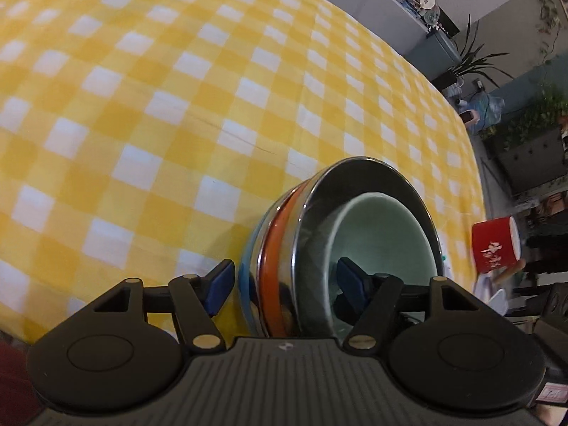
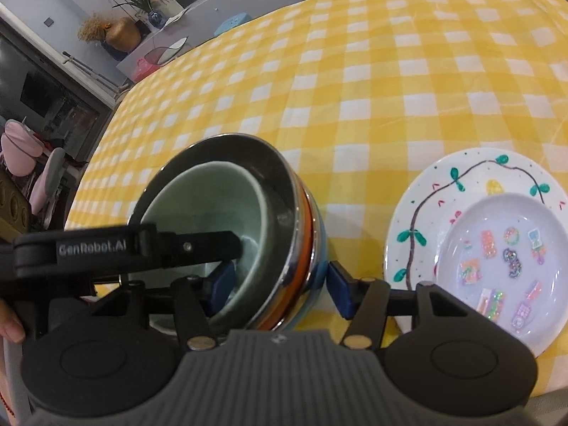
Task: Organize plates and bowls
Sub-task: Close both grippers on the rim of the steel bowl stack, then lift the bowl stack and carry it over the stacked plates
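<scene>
A nested stack of bowls sits on the yellow checked tablecloth: a pale green bowl (image 1: 383,234) inside a steel bowl (image 1: 358,174), over an orange-banded bowl (image 1: 275,252) and a blue one (image 1: 245,269). My left gripper (image 1: 285,284) is open and straddles the stack's rim, one finger inside the green bowl. My right gripper (image 2: 278,284) is open and straddles the opposite rim of the same stack (image 2: 220,195). The left gripper's arm (image 2: 124,248) crosses the right wrist view. A painted plate (image 2: 426,191) holds a smaller white sticker plate (image 2: 504,259) to the right.
The tablecloth (image 1: 177,106) stretches far beyond the stack. A red mug (image 1: 495,245) stands off the table edge at the right in the left wrist view. Shelves, plants and furniture surround the table.
</scene>
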